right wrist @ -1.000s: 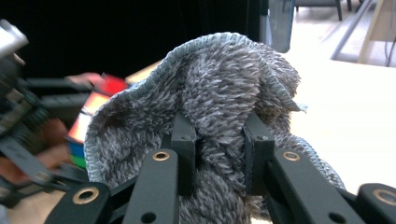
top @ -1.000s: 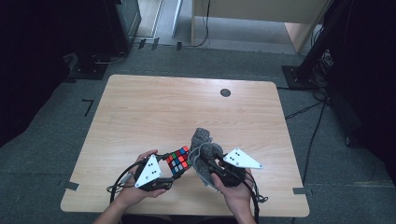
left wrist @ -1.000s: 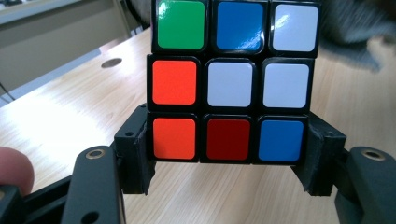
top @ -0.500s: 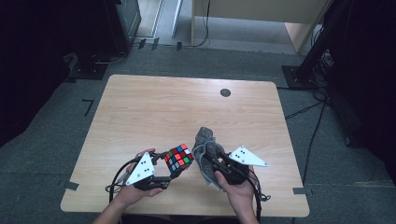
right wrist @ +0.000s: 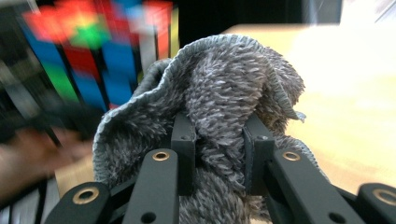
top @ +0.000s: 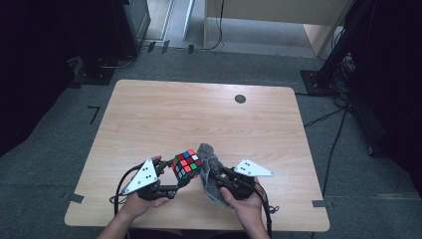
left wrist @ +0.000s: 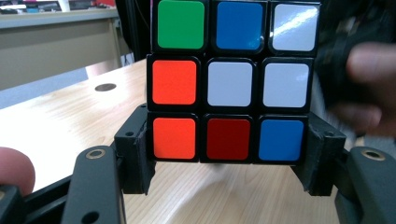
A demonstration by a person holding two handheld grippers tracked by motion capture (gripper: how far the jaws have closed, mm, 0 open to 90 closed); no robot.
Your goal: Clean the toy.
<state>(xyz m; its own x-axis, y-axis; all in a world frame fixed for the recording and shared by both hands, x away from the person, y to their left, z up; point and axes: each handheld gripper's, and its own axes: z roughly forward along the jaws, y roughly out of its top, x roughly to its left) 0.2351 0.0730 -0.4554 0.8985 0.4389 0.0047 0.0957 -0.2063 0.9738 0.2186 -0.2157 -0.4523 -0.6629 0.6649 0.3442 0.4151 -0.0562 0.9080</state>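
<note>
Cube (left wrist: 229, 79) clamped in left gripper (top: 171, 181) by the bottom layer only, one black pad on each side face, upper two layers standing free above the jaws; held just above the table (top: 199, 114) near its front edge, tilted in the high view. Grey cloth (right wrist: 224, 107) pinched tight in right gripper (top: 211, 174), jaws nearly closed with a thick fold bunched between them, rest of the fabric billowing up over the tips and touching the cube's right side in the high view. Risks, judged from this: a hard wipe against the unsupported upper layers likely to twist a layer or lever the cube out of the low grip, dropping it onto the table. Loose cloth edge could snag a cube corner or catch between the left pads. Bunched fold could slip out under sideways drag, leaving bare jaw tips to scrape the stickers. Right hand (top: 244, 204) close to left hand (top: 137, 201), so the grippers or trailing cables could collide. Cube blurred in right gripper view, exact contact spot hard to tell.
</note>
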